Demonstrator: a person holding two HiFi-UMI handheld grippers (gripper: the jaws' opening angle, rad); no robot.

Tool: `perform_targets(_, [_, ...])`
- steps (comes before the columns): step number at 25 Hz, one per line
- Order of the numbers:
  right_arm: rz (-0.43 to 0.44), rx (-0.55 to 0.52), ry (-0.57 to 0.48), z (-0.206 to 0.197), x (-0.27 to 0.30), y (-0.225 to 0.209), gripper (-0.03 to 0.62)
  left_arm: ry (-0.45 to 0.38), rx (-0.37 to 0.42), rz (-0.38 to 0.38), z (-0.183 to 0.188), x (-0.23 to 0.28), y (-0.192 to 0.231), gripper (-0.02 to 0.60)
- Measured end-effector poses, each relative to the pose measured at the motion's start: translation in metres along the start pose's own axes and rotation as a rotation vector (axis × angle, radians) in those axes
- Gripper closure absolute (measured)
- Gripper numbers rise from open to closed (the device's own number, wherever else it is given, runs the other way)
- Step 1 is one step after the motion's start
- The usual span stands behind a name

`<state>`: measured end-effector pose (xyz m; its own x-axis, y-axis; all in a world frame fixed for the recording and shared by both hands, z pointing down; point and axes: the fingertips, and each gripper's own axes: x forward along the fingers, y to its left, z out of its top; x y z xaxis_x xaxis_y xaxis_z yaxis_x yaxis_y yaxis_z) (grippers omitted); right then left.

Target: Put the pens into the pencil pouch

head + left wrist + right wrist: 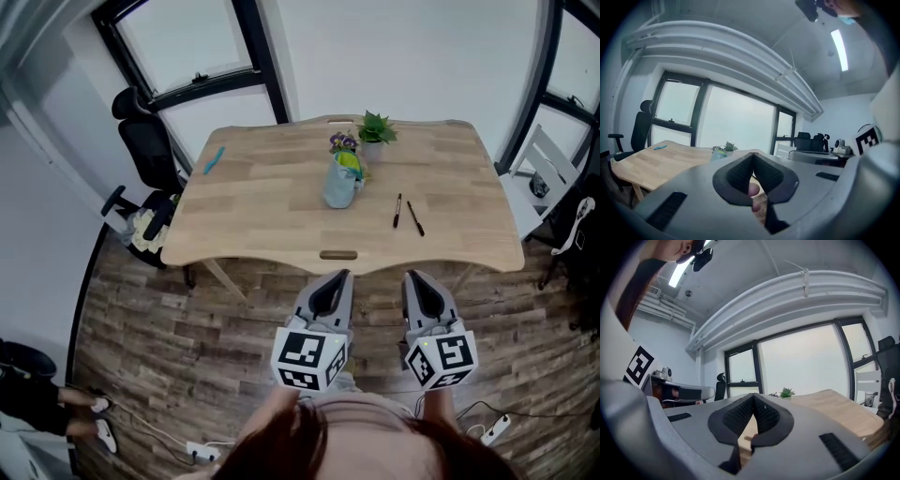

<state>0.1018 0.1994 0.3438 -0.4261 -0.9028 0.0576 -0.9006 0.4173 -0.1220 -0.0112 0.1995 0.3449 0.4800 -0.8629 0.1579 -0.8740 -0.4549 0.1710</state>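
Two black pens (397, 210) (414, 217) lie side by side on the wooden table (262, 206), right of its middle. A light blue pencil pouch (341, 180) stands upright near the table's centre; it shows small in the left gripper view (718, 153). My left gripper (338, 277) and right gripper (412, 277) are both shut and empty, held level over the floor just short of the table's near edge.
A small potted plant (375, 129) and a little flower pot (343, 143) stand behind the pouch. A blue item (214, 159) lies at the table's left end. A black office chair (141, 141) is at the left, a white chair (553, 169) at the right. Cables and a power strip (495, 429) lie on the floor.
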Motion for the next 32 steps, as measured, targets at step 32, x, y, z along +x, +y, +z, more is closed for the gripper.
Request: perform_targets(32, [-0.139, 0.039, 0.050, -0.003, 0.124, -0.093, 0.592, 0.083, -0.029, -0.021, 0.014, 0.146, 0.085, 0.578])
